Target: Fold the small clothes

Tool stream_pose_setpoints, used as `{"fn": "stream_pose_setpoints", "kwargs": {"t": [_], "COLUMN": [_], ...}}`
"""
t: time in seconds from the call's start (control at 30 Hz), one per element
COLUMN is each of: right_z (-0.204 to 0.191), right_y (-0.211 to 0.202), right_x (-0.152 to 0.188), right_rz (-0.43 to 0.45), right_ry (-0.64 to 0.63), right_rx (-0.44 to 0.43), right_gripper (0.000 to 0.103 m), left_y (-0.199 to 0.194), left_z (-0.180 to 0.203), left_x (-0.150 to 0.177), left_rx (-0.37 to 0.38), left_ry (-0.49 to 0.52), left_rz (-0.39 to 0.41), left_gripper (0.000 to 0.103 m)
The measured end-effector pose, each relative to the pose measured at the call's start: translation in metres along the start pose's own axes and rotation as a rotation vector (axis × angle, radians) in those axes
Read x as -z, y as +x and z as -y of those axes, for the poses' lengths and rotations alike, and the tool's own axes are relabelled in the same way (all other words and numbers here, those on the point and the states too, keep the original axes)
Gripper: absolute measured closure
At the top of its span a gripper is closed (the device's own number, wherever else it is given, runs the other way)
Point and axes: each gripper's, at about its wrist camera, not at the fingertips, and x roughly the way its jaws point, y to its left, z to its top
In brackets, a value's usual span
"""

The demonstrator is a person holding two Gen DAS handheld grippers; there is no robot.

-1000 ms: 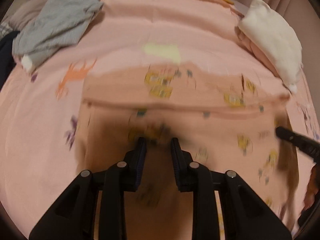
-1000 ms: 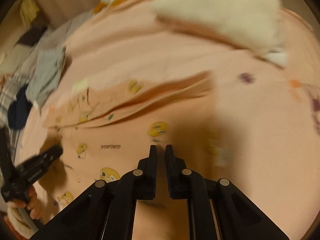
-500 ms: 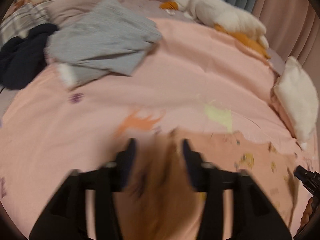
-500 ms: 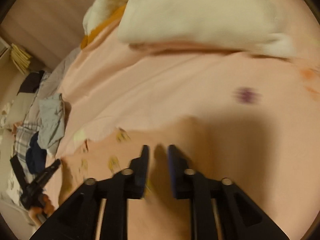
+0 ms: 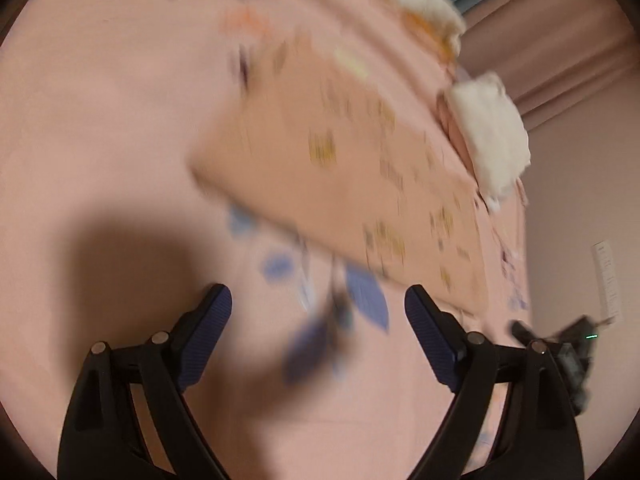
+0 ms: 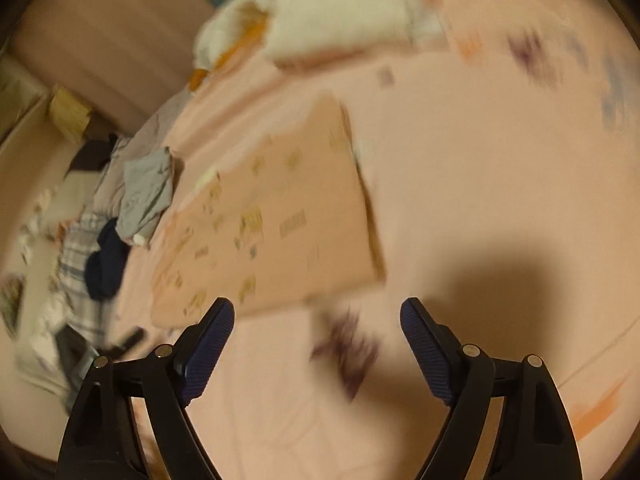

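A peach garment with small yellow prints [image 5: 352, 176] lies folded flat on the pink printed bed sheet [image 5: 100, 120]; the right wrist view shows the same garment [image 6: 272, 232] ahead and to the left. My left gripper [image 5: 318, 308] hangs over bare sheet just short of the garment's near edge, its jaws opening wide with nothing between them. My right gripper [image 6: 316, 320] is likewise opening over the sheet [image 6: 500, 184], beside the garment's near right corner, with nothing in it. The other gripper [image 5: 560, 344] shows at the right edge of the left wrist view. Both views are blurred.
A grey garment [image 6: 148, 192], a dark navy one [image 6: 106, 262] and plaid cloth [image 6: 74, 256] lie piled at the bed's left side. White fluffy pillows [image 6: 340, 16] [image 5: 488, 136] and a white and orange plush [image 6: 228, 40] sit at the far end, before curtains.
Both grippers have let go of the peach garment, spread their jaws wide and drawn back over the sheet. The garment now lies flat, folded over itself.
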Motion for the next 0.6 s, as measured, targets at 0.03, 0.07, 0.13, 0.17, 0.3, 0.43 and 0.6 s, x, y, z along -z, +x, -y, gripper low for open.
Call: {"fn": "stream_pose_setpoints", "kwargs": {"t": [0.03, 0.07, 0.13, 0.17, 0.3, 0.43, 0.6], "right_z": [0.004, 0.010, 0.016, 0.016, 0.018, 0.013, 0.002], "right_y": [0.010, 0.018, 0.022, 0.021, 0.038, 0.050, 0.072], "right_x": [0.006, 0.013, 0.017, 0.015, -0.002, -0.017, -0.042], "right_rz": [-0.028, -0.050, 0.014, 0.055, 0.079, 0.112, 0.144], "right_ry": [0.044, 0.091, 0.129, 0.144, 0.213, 0.269, 0.310], "right_rx": [-0.025, -0.064, -0.111, -0.128, -0.221, -0.279, -0.313], "right_gripper": [0.018, 0.018, 0.018, 0.018, 0.018, 0.018, 0.020], "left_y": [0.000, 0.002, 0.013, 0.017, 0.037, 0.044, 0.052], "left_z": [0.005, 0.012, 0.015, 0.015, 0.010, 0.010, 0.018], "left_x": [0.003, 0.002, -0.004, -0.011, -0.033, -0.049, -0.070], "left_rx": [-0.011, 0.006, 0.057, 0.091, 0.262, 0.321, 0.260], "left_ry": [0.014, 0.029, -0.022, -0.053, -0.191, -0.273, -0.255], "left_rz": [0.050, 0.082, 0.066, 0.064, 0.056, 0.122, 0.177], "left_gripper": [0.011, 0.008, 0.003, 0.002, 0.002, 0.004, 0.023]}}
